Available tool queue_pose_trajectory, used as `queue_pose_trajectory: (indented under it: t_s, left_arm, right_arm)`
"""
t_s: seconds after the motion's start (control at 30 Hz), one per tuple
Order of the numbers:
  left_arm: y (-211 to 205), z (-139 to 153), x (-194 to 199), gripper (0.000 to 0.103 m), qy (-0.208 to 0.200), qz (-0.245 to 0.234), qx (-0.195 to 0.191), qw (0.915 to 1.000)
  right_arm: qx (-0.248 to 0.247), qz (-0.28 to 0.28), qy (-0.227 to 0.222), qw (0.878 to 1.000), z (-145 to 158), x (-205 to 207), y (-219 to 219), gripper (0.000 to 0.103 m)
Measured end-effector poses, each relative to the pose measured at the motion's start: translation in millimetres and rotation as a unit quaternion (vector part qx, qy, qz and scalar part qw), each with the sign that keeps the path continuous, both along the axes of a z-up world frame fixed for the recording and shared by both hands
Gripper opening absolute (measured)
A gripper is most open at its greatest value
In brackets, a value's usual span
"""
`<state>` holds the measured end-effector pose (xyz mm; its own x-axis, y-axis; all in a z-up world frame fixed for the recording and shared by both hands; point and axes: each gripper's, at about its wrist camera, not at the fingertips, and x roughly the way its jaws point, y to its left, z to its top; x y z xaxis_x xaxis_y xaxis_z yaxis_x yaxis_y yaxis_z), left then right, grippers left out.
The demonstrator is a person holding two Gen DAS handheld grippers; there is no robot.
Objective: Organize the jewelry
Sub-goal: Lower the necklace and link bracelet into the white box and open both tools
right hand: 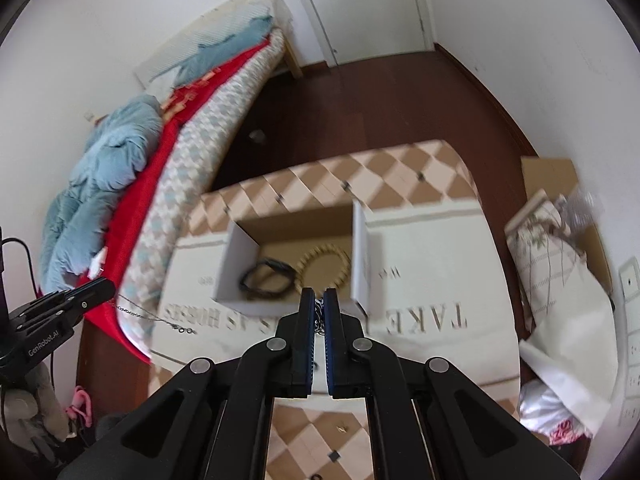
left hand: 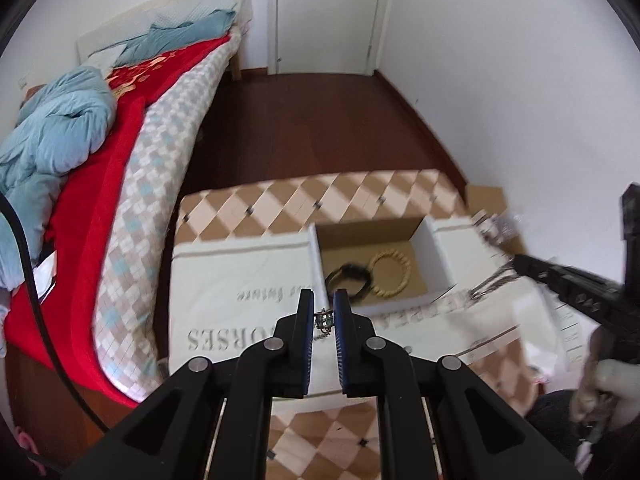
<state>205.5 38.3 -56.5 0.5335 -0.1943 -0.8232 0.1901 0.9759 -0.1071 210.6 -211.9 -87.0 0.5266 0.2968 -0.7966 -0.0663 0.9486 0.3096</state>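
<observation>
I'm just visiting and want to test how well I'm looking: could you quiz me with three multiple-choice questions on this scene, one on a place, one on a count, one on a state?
1. Where does the beaded ring lie?
A. on the bed
B. in the open cardboard box
C. on the floor

2. How many rings lie in that box?
A. two
B. four
C. none

3. How do the left gripper and right gripper stand?
A. both wide open, empty
B. one open, one shut
C. both shut on a thin metal chain

Answers: 1 B, it lies on the box's floor beside the dark bracelet. 2 A, one pale and one dark. 3 C, chain links show between each pair of pads.
</observation>
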Motion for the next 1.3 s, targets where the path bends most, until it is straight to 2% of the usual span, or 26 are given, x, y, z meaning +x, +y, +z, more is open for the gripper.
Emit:
queue_pose_trajectory:
  t_s: [0.1,0.2,0.37,0.47,0.67,0.8,0.97,1.13,1.3]
  left_arm:
    - [-1.8,28.2,12.5,0.007,-0.018,-0.008,-0.021,0.9996]
    - [-8.2,49.4,29.4,0.007,-0.035,-0.016,-0.024,0.9990]
    - [-26.1,56.7,70.2,0.007,-0.029,-0.034,-0.019,0.9988]
    - [-40.6,42.2,92.2,0.007,-0.013,-0.044,-0.006,0.9989]
    - [-64.8,-12.1,132.3,0.007,0.047,-0.055,0.004,0.9974]
    - [-65.4,-50.0,153.0,0.007,0.090,-0.047,-0.001,0.9948]
    - [-55.4,-86.1,167.2,0.007,0.128,-0.031,0.004,0.9913]
    - [-42.2,-106.8,175.2,0.008,0.154,-0.008,0.008,0.9880]
    - [-37.9,-113.4,175.0,0.012,0.170,0.017,0.031,0.9848]
  right_arm:
    - [0.002,0.010,-0.011,1.000,16.6,13.7,5.7,0.004]
    - [0.000,0.020,-0.012,1.000,22.9,31.0,11.9,0.004]
    - [-0.011,0.036,0.009,0.999,12.3,67.5,22.7,0.004]
    - [-0.017,0.037,0.032,0.999,-4.6,93.8,26.1,0.004]
    - [-0.027,0.034,0.085,0.995,-51.7,139.9,27.2,0.004]
    - [-0.032,0.036,0.107,0.993,-73.6,157.4,29.1,0.004]
    - [-0.026,0.046,0.115,0.992,-84.1,168.4,33.9,0.004]
    - [-0.036,0.052,0.123,0.990,-90.3,175.0,39.4,0.004]
    - [-0.063,0.036,0.161,0.984,-103.3,180.1,32.6,0.008]
